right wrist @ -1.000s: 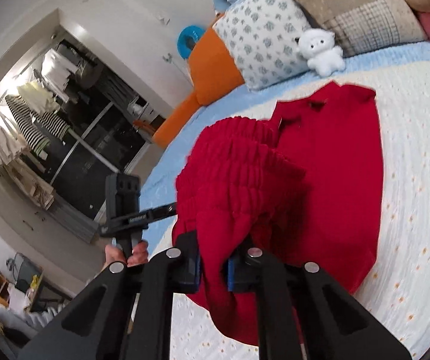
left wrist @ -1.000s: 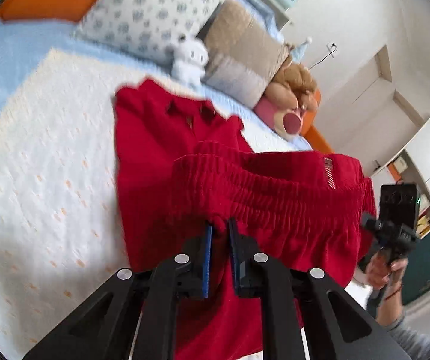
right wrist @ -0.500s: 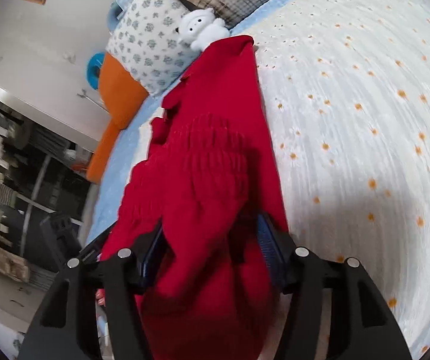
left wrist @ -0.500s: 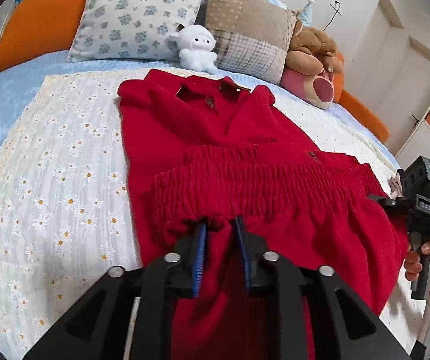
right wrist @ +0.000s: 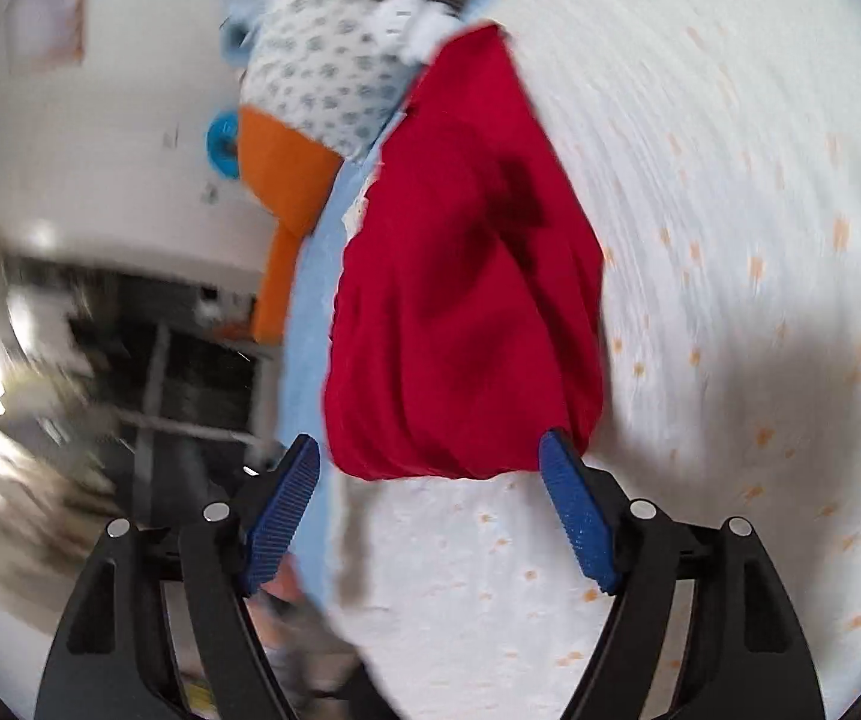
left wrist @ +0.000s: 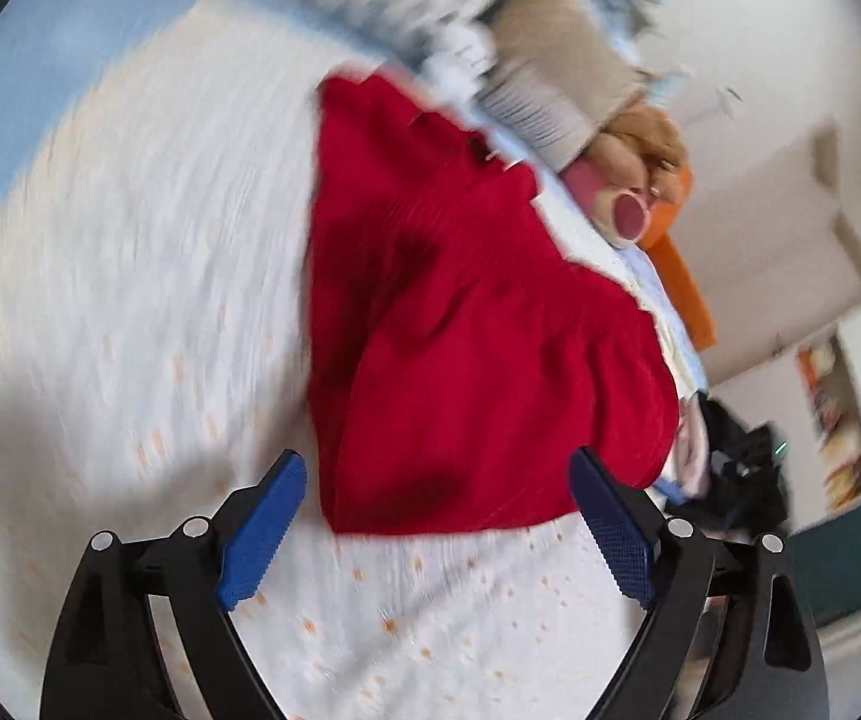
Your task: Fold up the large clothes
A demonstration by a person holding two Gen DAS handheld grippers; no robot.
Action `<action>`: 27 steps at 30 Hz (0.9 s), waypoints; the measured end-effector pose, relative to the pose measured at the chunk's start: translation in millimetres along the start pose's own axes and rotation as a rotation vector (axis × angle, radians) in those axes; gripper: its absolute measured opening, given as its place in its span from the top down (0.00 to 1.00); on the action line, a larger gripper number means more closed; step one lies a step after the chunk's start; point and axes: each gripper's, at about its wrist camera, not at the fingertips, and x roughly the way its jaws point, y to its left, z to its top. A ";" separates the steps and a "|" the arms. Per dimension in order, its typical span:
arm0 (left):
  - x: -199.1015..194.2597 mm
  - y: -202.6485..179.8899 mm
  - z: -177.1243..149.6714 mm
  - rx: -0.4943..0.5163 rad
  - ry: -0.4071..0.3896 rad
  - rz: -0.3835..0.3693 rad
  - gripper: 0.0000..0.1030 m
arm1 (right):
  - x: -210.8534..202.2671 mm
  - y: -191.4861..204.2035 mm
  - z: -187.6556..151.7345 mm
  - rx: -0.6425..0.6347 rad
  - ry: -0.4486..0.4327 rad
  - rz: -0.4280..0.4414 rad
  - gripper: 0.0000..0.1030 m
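A red garment (left wrist: 466, 324) lies folded over on the white daisy-print bedspread (left wrist: 130, 300); it also shows in the right wrist view (right wrist: 466, 300). My left gripper (left wrist: 436, 516) is open and empty, its blue pads (left wrist: 262, 528) just short of the garment's near edge. My right gripper (right wrist: 430, 498) is open and empty too, with its pads (right wrist: 574, 510) at the garment's near edge. Both views are motion-blurred.
Pillows (left wrist: 550, 72) and plush toys (left wrist: 634, 180) line the head of the bed. An orange bolster (right wrist: 286, 180) lies beside a patterned pillow (right wrist: 322, 78). A dark wardrobe (right wrist: 130, 360) stands past the bed's edge. The other gripper's dark body (left wrist: 742, 480) shows at right.
Both grippers have opened and let go of the red garment. It now lies folded on the bed, and both grippers have pulled back from it.
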 end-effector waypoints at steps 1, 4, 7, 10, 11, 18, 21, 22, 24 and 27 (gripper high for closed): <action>7.1 10.3 -4.2 -0.055 0.009 -0.023 0.12 | 1.1 -5.3 0.1 0.034 -0.010 0.011 0.26; 28.3 31.8 -12.0 -0.165 0.029 -0.061 0.12 | 2.4 -13.4 3.6 0.086 -0.023 0.041 0.23; 43.6 41.3 -14.9 -0.223 0.032 -0.116 0.12 | 4.9 -16.3 7.5 0.128 -0.009 0.010 0.24; 45.8 38.0 -14.4 -0.220 0.016 -0.135 0.12 | 1.9 -8.0 6.8 0.105 -0.007 -0.045 0.25; 45.9 38.6 -14.0 -0.225 0.017 -0.141 0.12 | 0.3 -7.8 4.5 0.112 0.007 -0.045 0.24; 41.6 46.5 -8.3 -0.284 -0.001 -0.188 0.29 | 8.3 -27.5 6.1 0.197 0.012 -0.018 0.29; 44.0 44.6 -3.4 -0.294 0.003 -0.175 0.39 | 18.8 -27.5 14.9 0.193 0.005 -0.006 0.37; 45.3 43.9 -1.2 -0.294 0.005 -0.170 0.46 | 23.0 -26.6 17.0 0.182 0.011 -0.007 0.46; 44.2 46.8 1.3 -0.327 0.000 -0.194 0.60 | 26.3 -24.3 18.3 0.172 0.008 -0.016 0.58; 39.5 53.9 13.5 -0.413 0.002 -0.329 0.74 | 21.1 -7.4 26.2 0.130 0.006 0.018 0.71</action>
